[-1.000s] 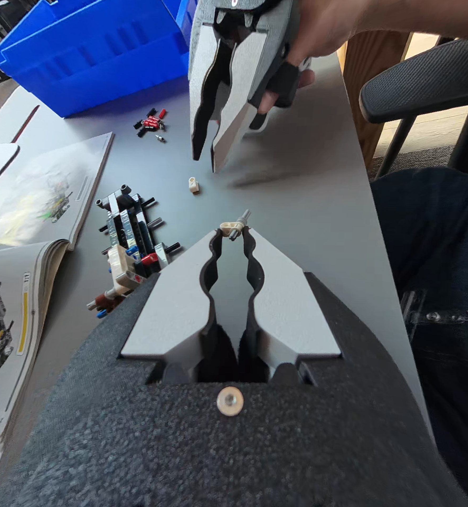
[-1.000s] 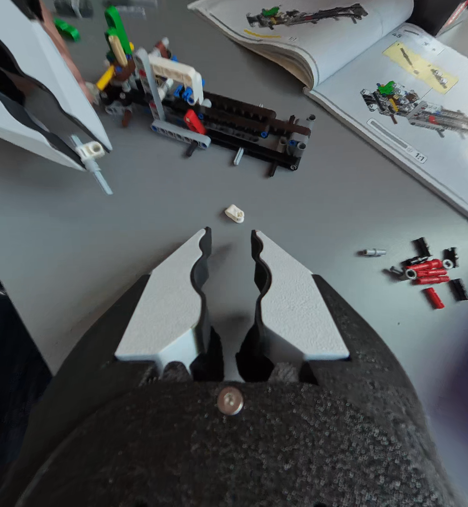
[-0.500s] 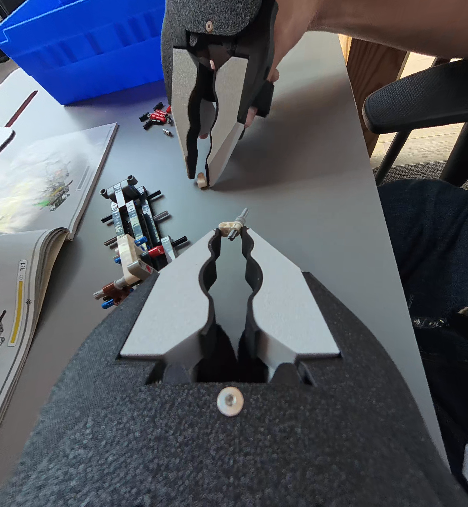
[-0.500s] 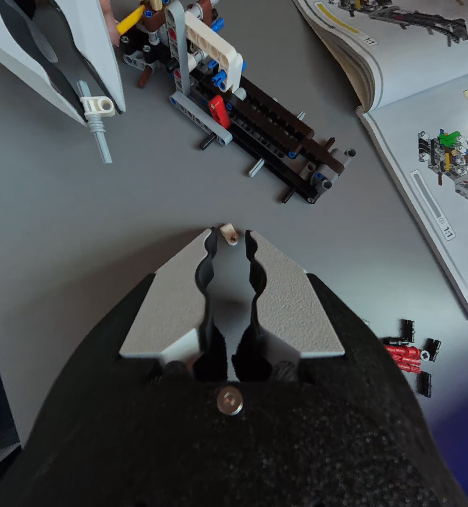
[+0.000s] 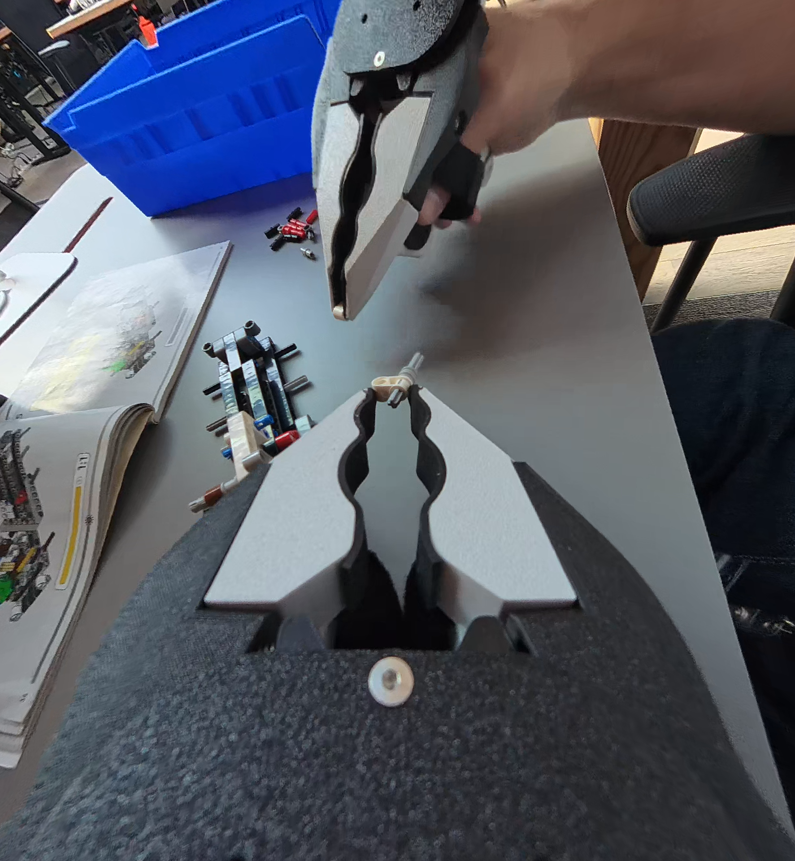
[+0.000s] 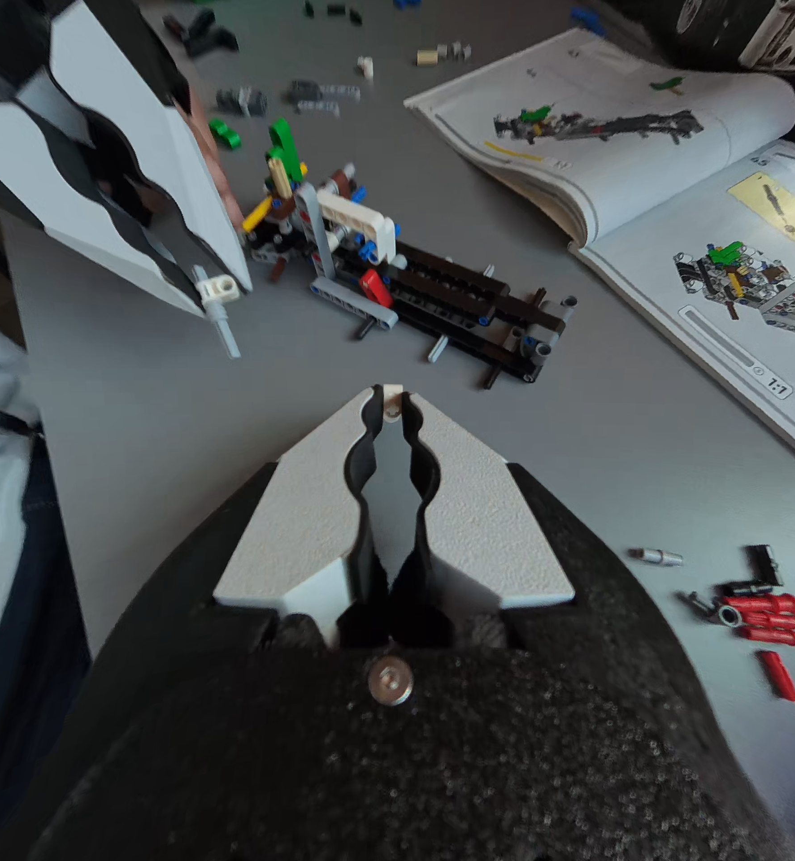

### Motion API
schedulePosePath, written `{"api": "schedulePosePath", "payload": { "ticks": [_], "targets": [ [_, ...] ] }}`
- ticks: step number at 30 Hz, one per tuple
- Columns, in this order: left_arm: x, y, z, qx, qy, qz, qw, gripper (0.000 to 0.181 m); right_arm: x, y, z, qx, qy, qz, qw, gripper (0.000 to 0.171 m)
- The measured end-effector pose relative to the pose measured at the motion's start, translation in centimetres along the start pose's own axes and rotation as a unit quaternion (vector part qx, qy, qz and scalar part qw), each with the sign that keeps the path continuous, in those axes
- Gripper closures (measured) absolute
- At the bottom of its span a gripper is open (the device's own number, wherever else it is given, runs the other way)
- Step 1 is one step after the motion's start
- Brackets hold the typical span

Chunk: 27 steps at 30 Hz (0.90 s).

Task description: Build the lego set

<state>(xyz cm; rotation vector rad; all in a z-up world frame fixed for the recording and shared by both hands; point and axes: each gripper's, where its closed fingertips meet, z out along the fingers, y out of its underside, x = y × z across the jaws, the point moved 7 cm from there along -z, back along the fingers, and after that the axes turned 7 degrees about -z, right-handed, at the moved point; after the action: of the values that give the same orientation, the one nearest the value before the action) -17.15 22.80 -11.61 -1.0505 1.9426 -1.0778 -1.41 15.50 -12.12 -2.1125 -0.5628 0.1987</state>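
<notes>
My left gripper (image 5: pixel 391 390) is shut on a tan connector with a grey axle (image 5: pixel 397 383) through it, held above the grey table; it also shows in the right wrist view (image 6: pixel 218 290). My right gripper (image 6: pixel 391 396) is shut on a small tan connector (image 6: pixel 391 404) and is lifted off the table; in the left wrist view (image 5: pixel 339 311) it hangs ahead with the tan piece at its tips. The partly built dark lego chassis (image 6: pixel 432 289) lies on the table between us, also in the left wrist view (image 5: pixel 251 391).
An open instruction booklet (image 6: pixel 665 186) (image 5: pixel 60 419) lies beside the chassis. A small pile of red and black pins (image 6: pixel 768 615) (image 5: pixel 293 230) and a grey pin (image 6: pixel 656 555) lie loose. A blue bin (image 5: pixel 199 116) stands at the back. Loose pieces (image 6: pixel 293 93) lie scattered beyond.
My right gripper came down over the loose tan connector, shut on it and lifted it off the table. My left gripper kept its hold and barely moved.
</notes>
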Motion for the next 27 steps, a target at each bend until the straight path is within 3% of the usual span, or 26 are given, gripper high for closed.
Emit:
{"api": "schedulePosePath", "payload": {
  "ticks": [1, 7, 13, 18, 22, 26, 27],
  "targets": [
    [-0.2, -0.2, -0.2, 0.01, -0.008, 0.004, 1.0, 0.168, -0.3, -0.4, -0.2, 0.026, -0.001, 0.02, 0.999, 0.165],
    [-1.3, -1.4, -1.7, 0.067, -0.056, 0.015, 0.996, 0.168, -2.3, -2.5, -0.7, 0.177, -0.064, 0.164, 0.968, 0.165],
    [-2.2, -1.9, -2.4, 0.084, -0.113, 0.023, 0.99, 0.17, -2.9, -3.0, -0.8, 0.314, -0.131, 0.303, 0.89, 0.165],
    [-2.0, -2.0, -2.4, 0.085, -0.124, 0.036, 0.988, 0.172, -2.6, -2.9, -1.1, 0.378, -0.172, 0.389, 0.822, 0.165],
    [-1.7, -2.2, -2.2, 0.086, -0.129, 0.047, 0.987, 0.173, -2.7, -2.9, -1.1, 0.373, -0.155, 0.384, 0.83, 0.166],
    [-1.6, -2.3, -2.2, 0.08, -0.128, 0.05, 0.987, 0.174, -3.5, -3.4, -0.1, 0.332, -0.099, 0.343, 0.873, 0.165],
    [-1.6, -2.2, -2.2, 0.079, -0.13, 0.048, 0.987, 0.181, -3.7, -3.5, 0.1, 0.327, -0.088, 0.336, 0.879, 0.165]
  ]
}}
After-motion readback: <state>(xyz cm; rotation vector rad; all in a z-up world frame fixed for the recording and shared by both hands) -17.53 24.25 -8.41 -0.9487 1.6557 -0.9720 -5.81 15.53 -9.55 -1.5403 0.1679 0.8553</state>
